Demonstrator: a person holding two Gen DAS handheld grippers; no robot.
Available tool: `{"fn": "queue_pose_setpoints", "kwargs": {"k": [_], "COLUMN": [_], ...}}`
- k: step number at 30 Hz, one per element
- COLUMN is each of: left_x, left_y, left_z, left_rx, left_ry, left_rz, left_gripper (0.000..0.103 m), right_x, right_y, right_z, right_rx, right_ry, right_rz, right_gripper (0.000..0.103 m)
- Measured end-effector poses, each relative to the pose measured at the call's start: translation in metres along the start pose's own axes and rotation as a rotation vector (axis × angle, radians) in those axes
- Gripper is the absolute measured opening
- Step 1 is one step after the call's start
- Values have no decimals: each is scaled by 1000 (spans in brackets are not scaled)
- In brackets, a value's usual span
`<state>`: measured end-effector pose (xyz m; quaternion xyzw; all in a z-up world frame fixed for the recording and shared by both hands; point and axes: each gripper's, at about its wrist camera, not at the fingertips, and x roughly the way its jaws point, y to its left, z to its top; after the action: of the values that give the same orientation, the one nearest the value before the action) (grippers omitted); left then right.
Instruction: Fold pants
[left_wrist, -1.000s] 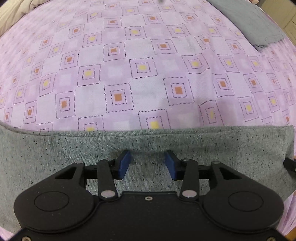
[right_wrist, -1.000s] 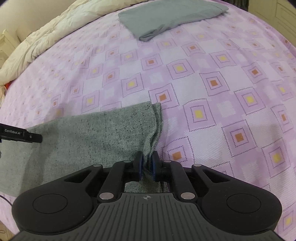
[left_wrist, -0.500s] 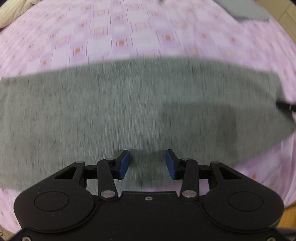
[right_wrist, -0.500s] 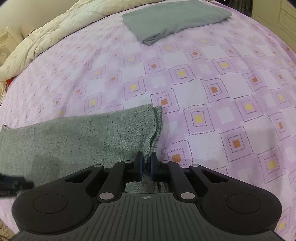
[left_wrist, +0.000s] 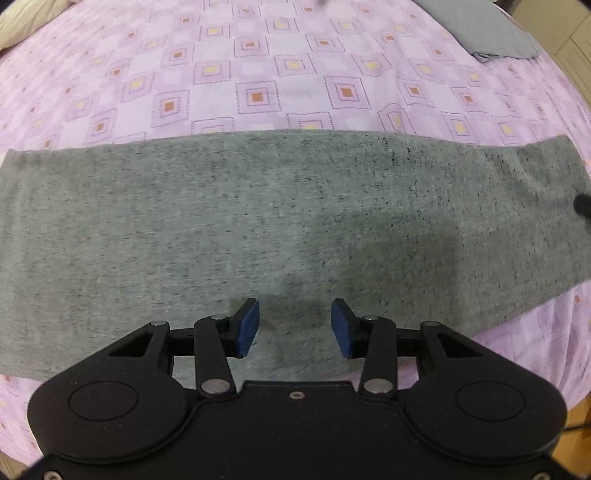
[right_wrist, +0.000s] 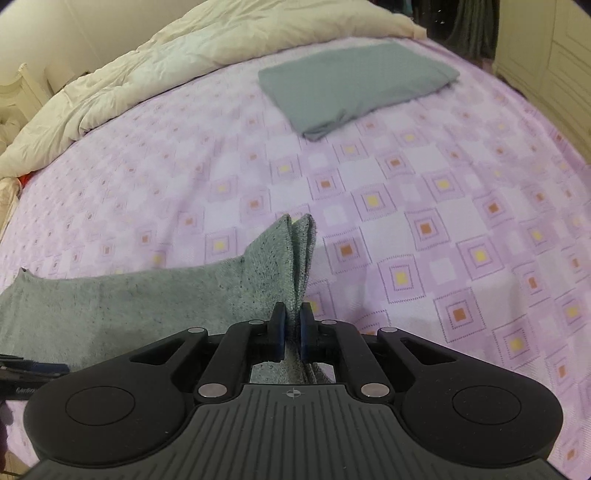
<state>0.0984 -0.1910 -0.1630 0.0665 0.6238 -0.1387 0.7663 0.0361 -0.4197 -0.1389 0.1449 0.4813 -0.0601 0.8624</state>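
The grey speckled pants lie as a long folded strip across the purple patterned bedsheet. My left gripper is open and empty, its blue pads hovering over the strip's near edge around the middle. My right gripper is shut on the pants' right end, which it lifts off the bed so the edge stands up in a peak. The rest of the strip stays flat to the left.
A folded plain grey garment lies at the far side of the bed and shows in the left wrist view at top right. A cream duvet is bunched along the back left. The bed's near edge is just behind both grippers.
My left gripper has pulled back and up, so the whole strip now shows. My right gripper has raised the pants' end off the bed.
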Motion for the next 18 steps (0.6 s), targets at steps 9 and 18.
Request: {"fn": "queue_pose_setpoints", "kwargs": {"k": [9, 18], "left_x": [-36, -68], "left_y": [60, 173], "left_z": [-33, -50], "left_rx": [145, 140], "left_ry": [-43, -90], "left_rz": [-26, -53], "left_gripper": [50, 50], "right_x": [-40, -74], "right_y": [77, 226], "right_z": [15, 16], "right_rx": [-31, -61], "right_ry": [-47, -114], "right_rz": [-120, -47], "right_gripper": [7, 7]}}
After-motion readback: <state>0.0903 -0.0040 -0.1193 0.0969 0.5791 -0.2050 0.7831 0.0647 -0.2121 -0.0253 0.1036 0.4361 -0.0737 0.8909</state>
